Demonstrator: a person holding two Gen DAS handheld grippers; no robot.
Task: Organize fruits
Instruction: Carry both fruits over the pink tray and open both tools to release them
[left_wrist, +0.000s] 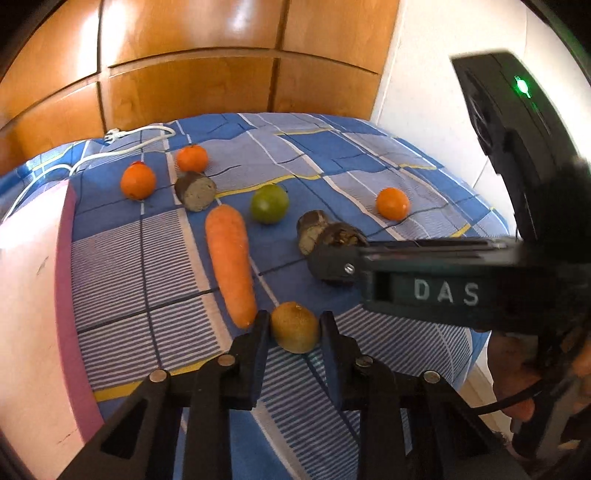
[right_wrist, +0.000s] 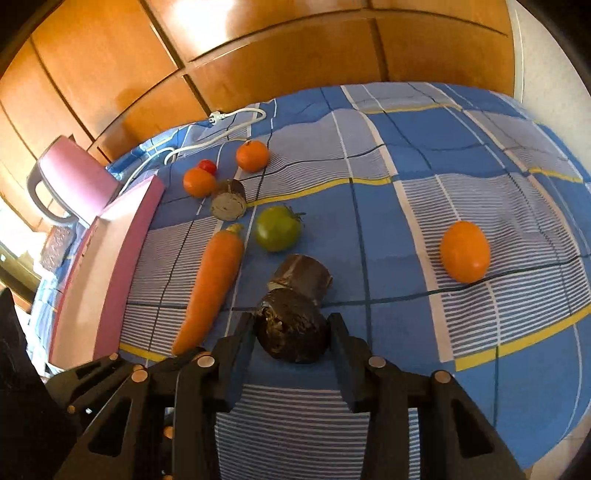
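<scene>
Left gripper (left_wrist: 294, 326): jaws apart, one finger on each side of the kiwi (left_wrist: 294, 326), close to its sides; contact unclear.
Kiwi: on the blue checked bedspread (left_wrist: 369, 155), just beside the carrot (left_wrist: 231, 264) tip.
Right gripper (right_wrist: 291, 334): jaws apart, bracketing a dark brown root chunk (right_wrist: 291, 332) lying on the cloth.
Orange (right_wrist: 464, 251): well apart, to the right.
</scene>
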